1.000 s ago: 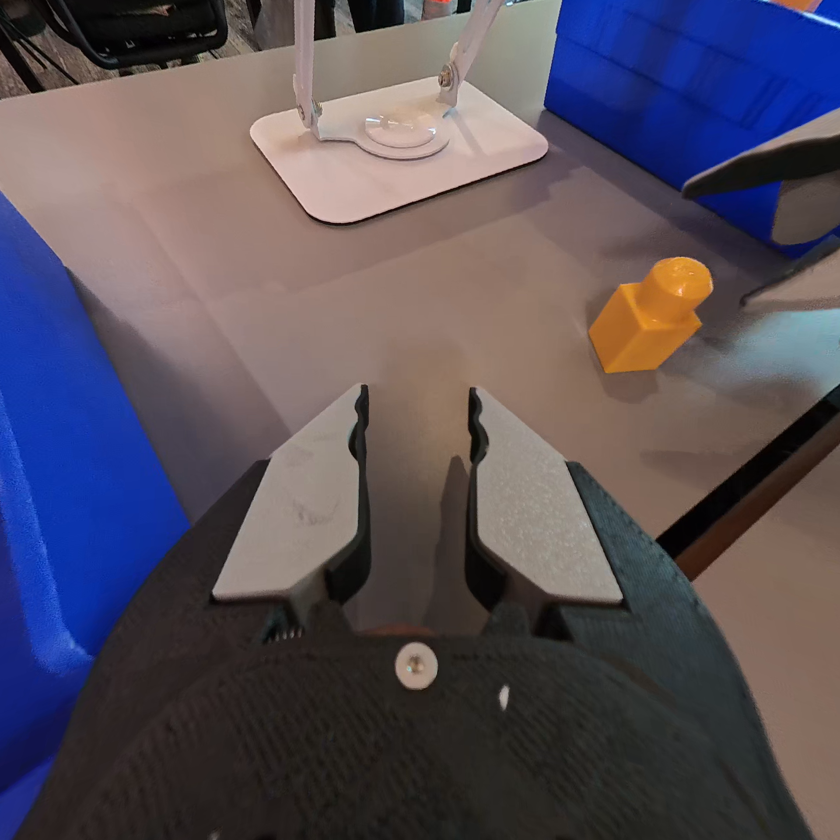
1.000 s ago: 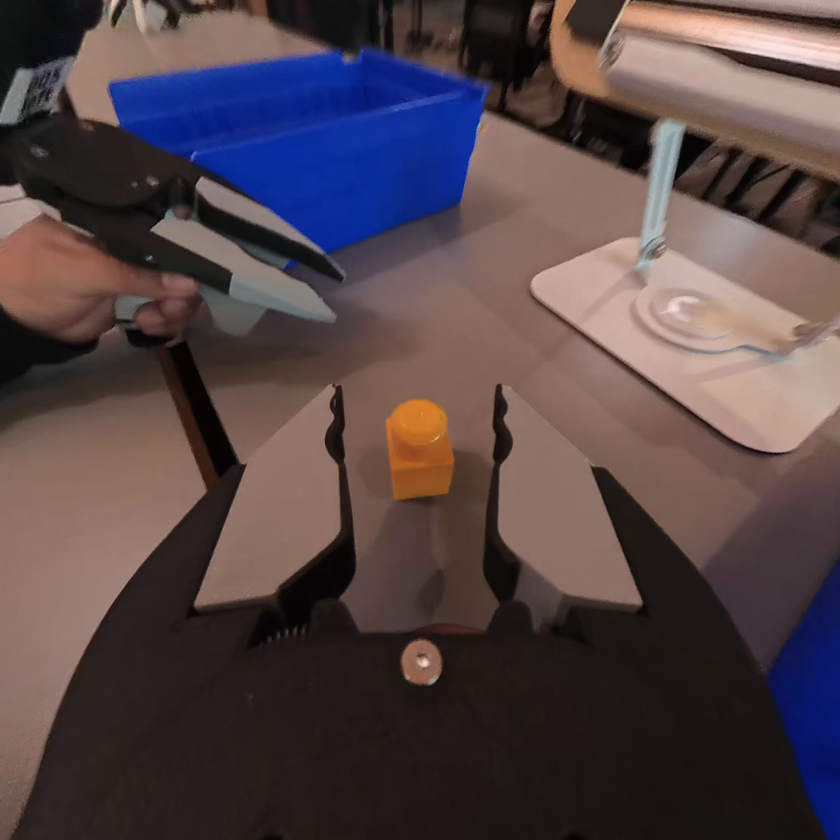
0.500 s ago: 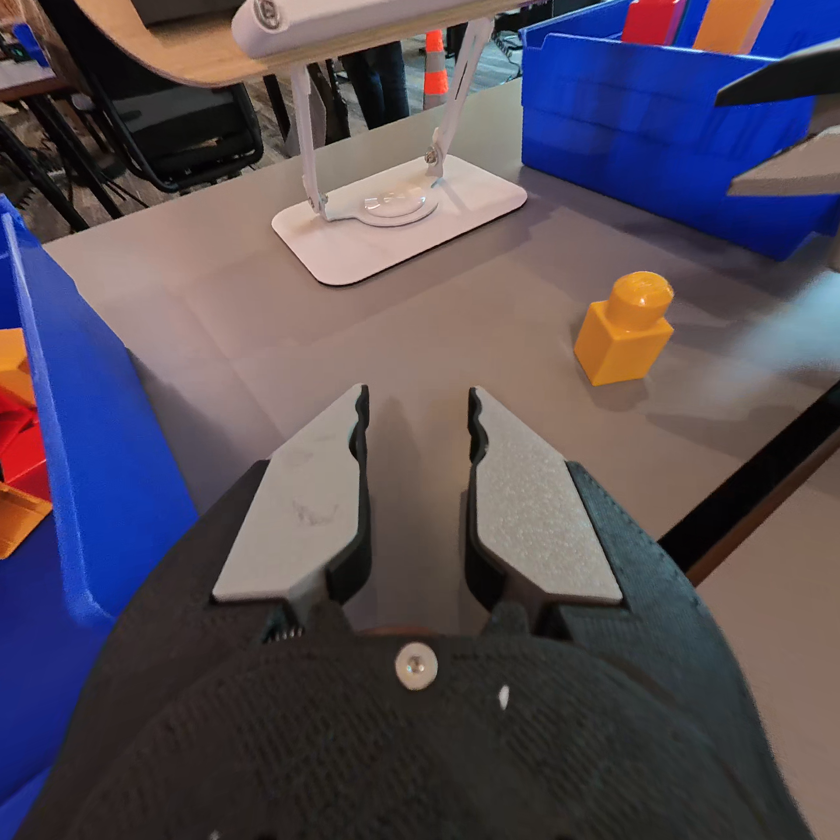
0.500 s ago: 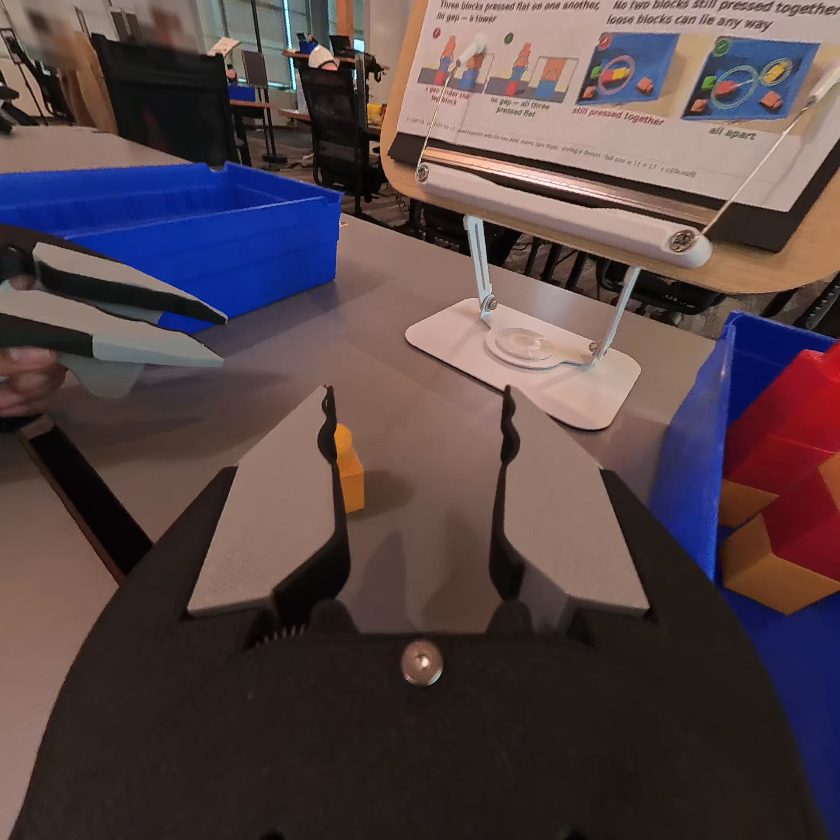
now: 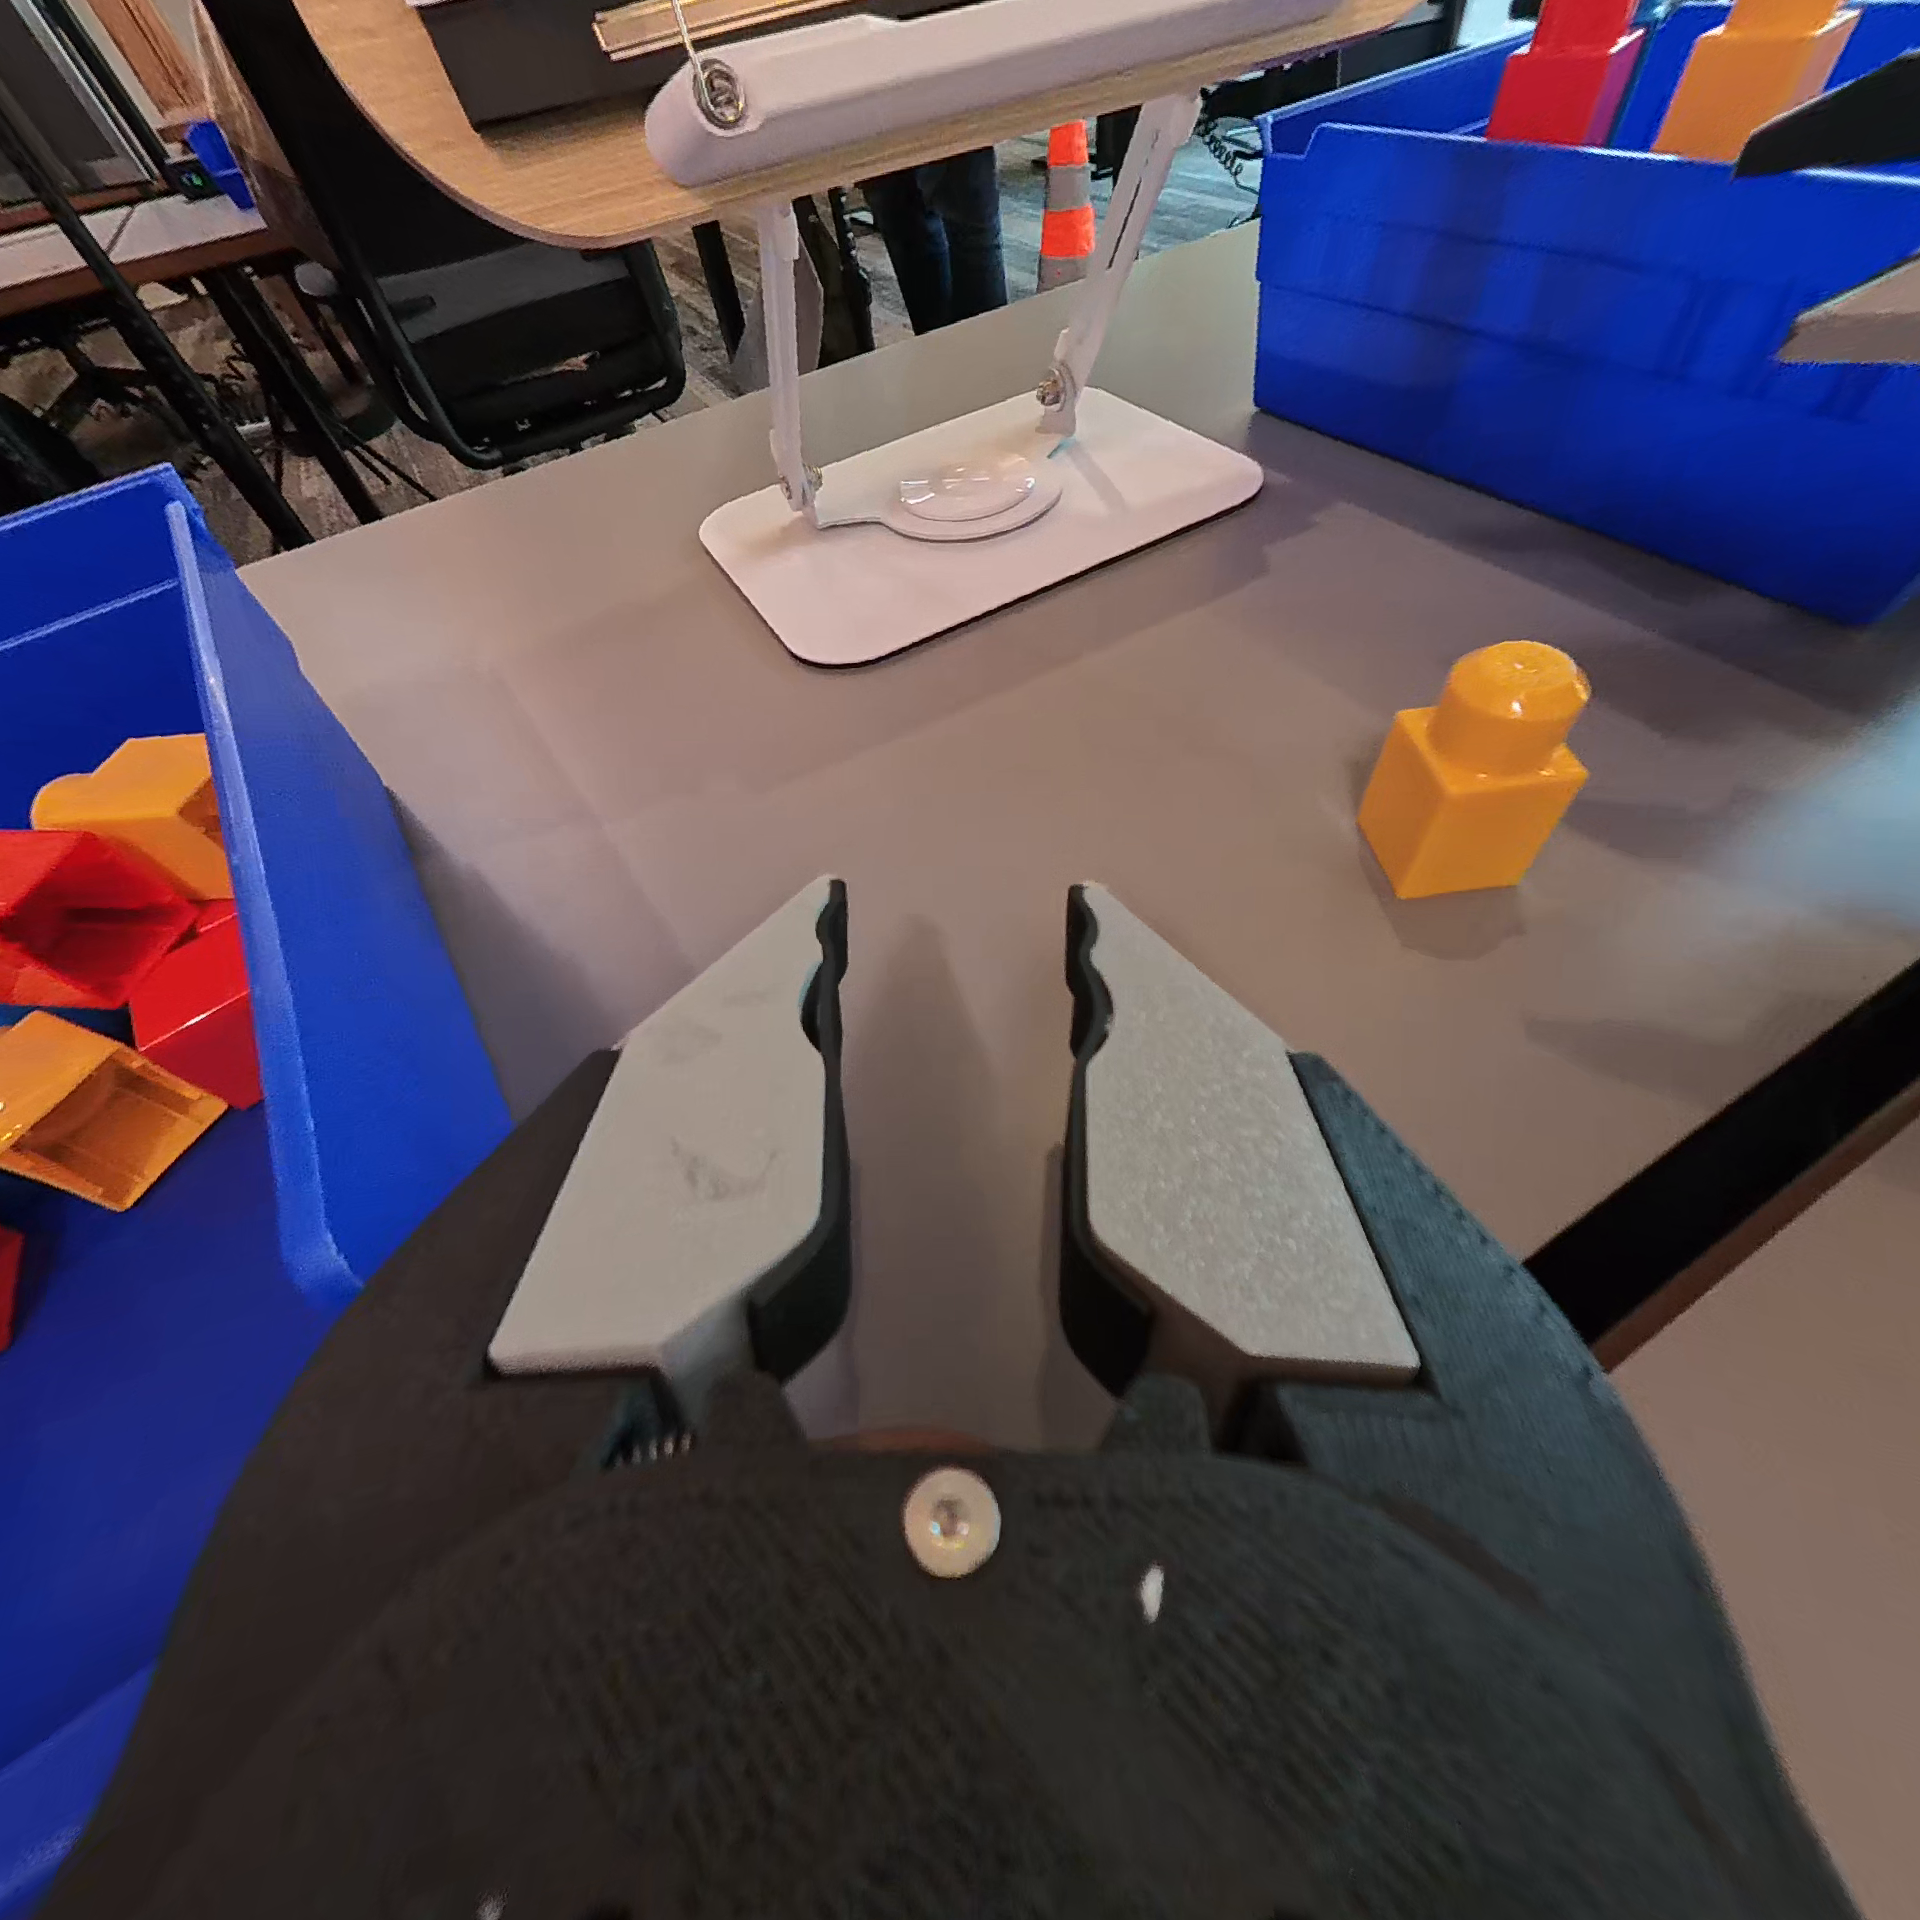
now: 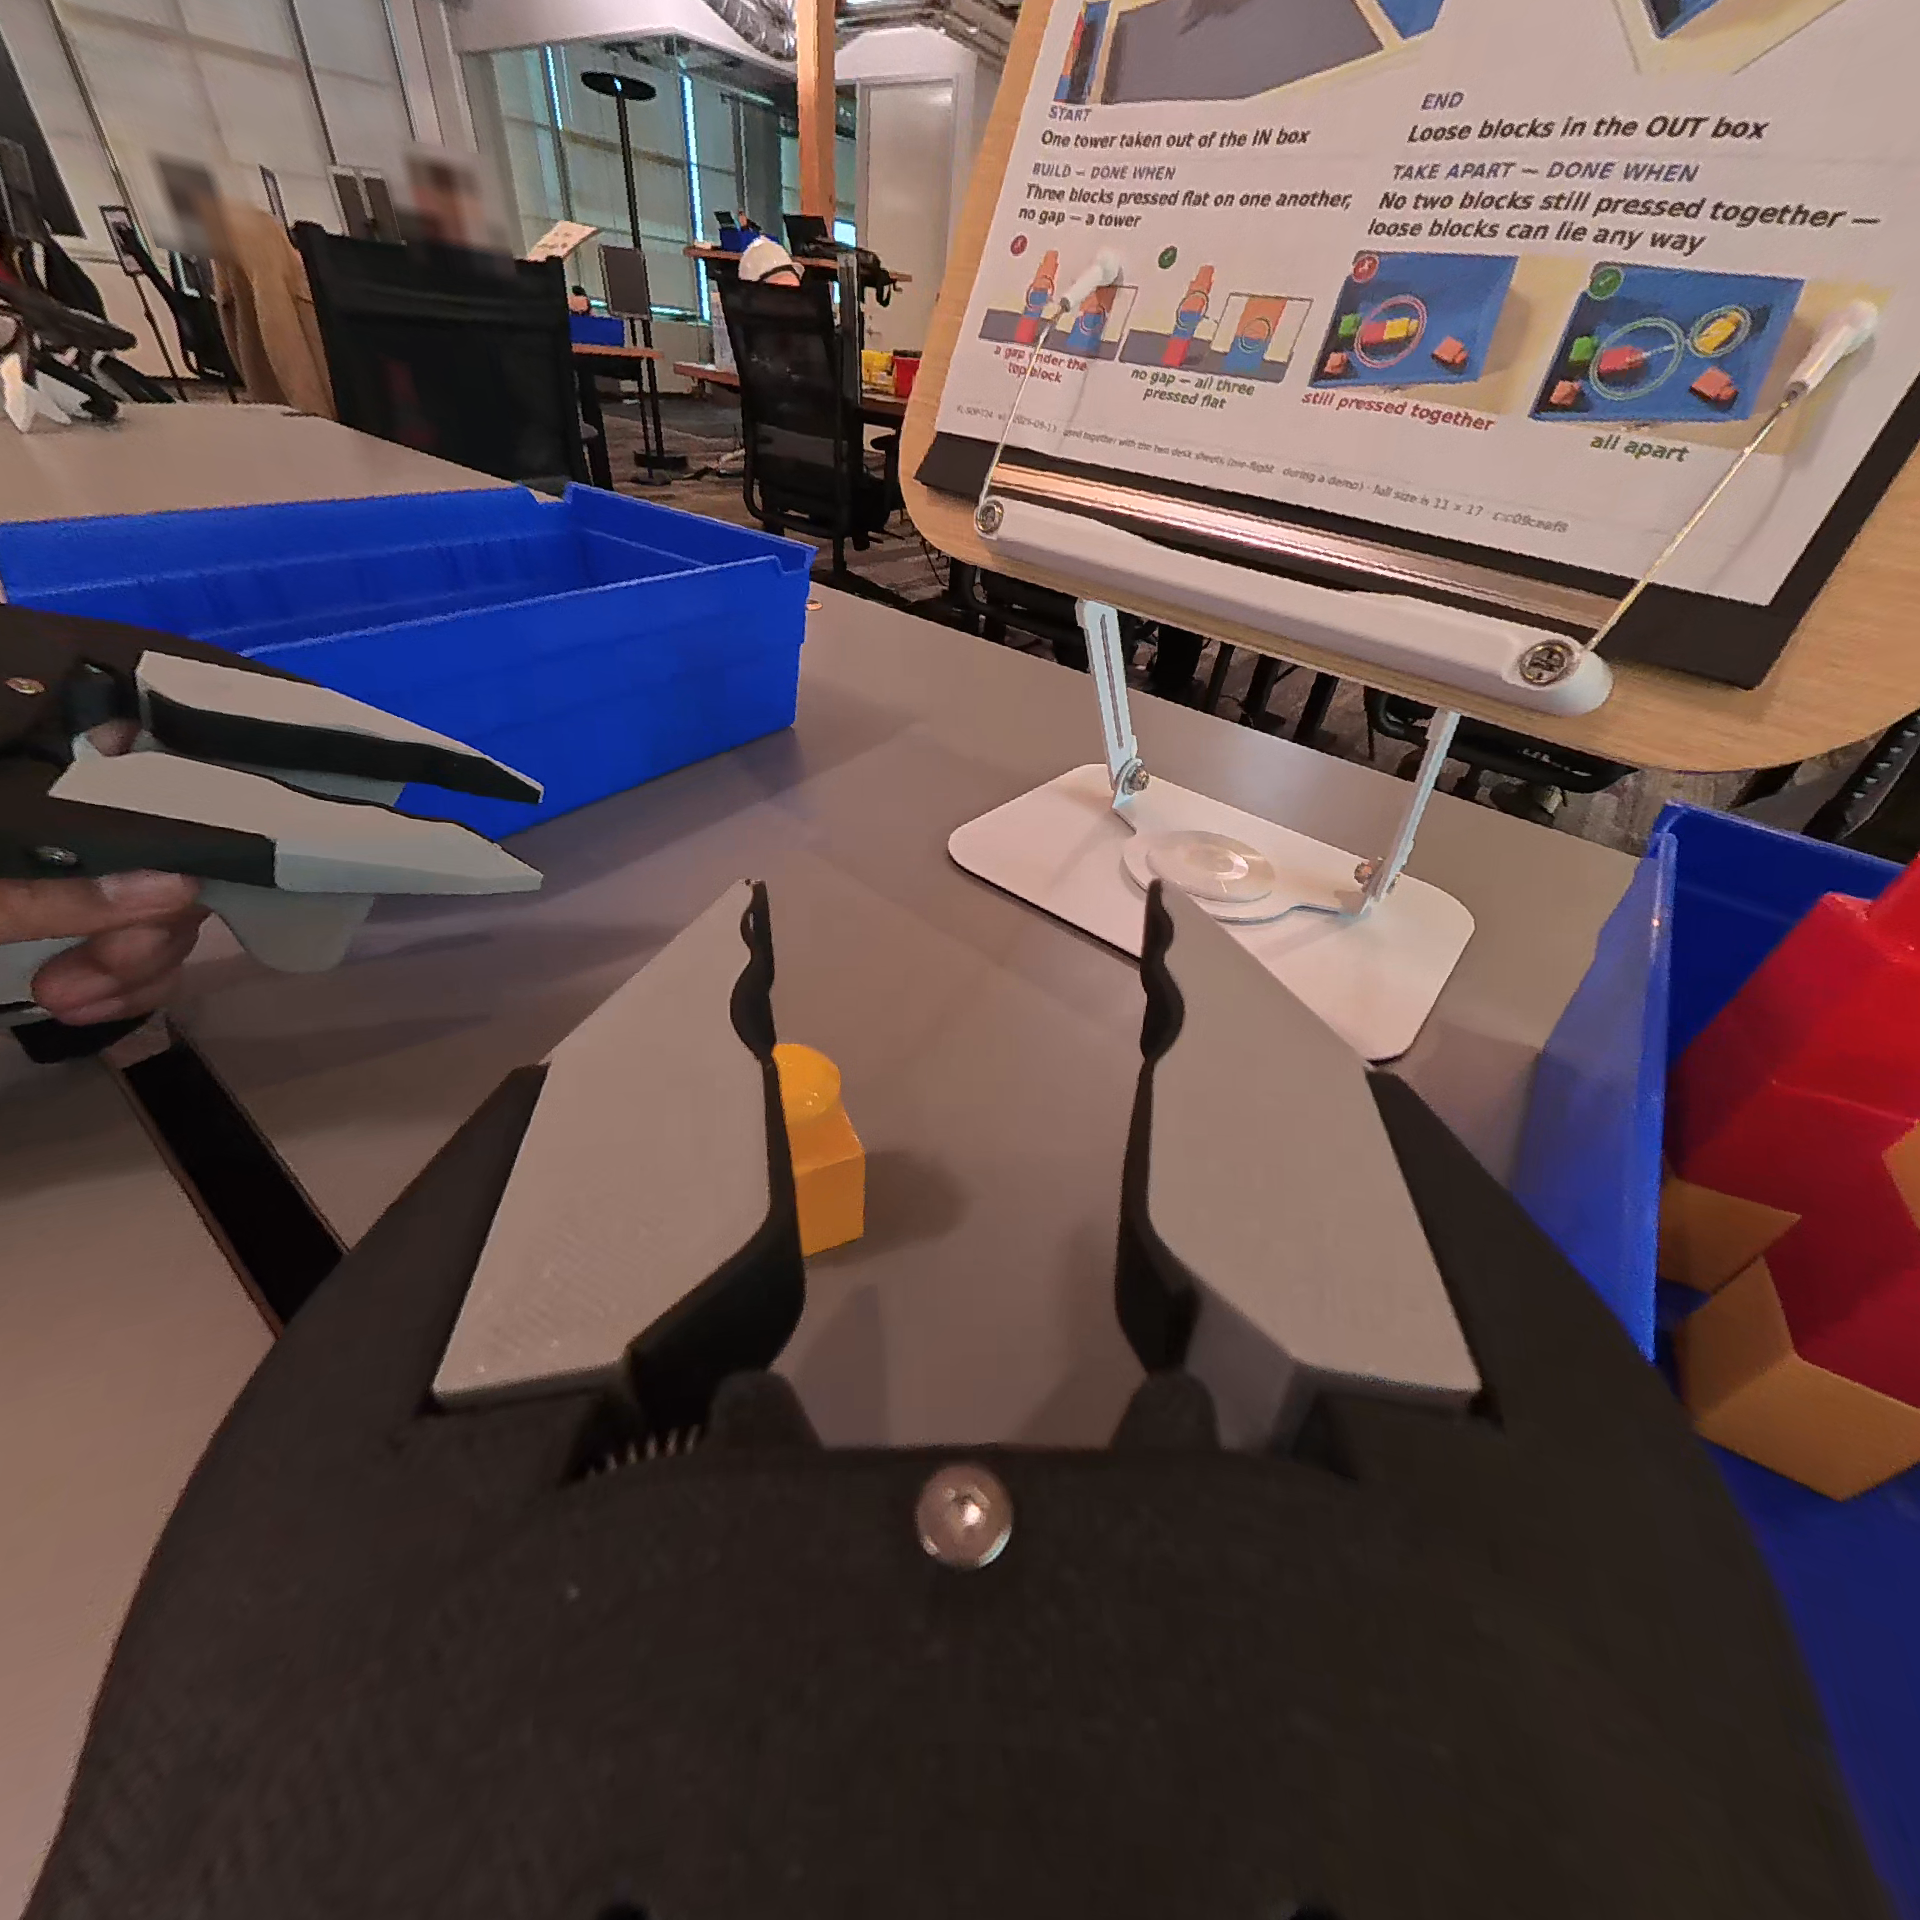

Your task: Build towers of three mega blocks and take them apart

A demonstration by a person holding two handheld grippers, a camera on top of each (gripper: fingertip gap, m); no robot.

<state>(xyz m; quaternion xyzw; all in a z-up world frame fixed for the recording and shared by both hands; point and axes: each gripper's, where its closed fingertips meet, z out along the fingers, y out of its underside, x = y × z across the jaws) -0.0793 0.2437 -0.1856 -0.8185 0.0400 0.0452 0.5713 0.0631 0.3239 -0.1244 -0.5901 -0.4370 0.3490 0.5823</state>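
Blue bin (image 5: 312,935), red and orange blocks (image 5: 114,935)

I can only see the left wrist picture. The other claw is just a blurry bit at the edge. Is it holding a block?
Observer: No. The right claw is open and empty. The orange block stands on the table, partly hidden behind the claw's left finger.
Operator: Is my claw close to that block?
Observer: It isn't touching it. In the right wrist view the left claw hangs open off to the side, held by a hand.
Operator: What's on that wooden board up top?
Observer: A sheet of pictures rests on its front.
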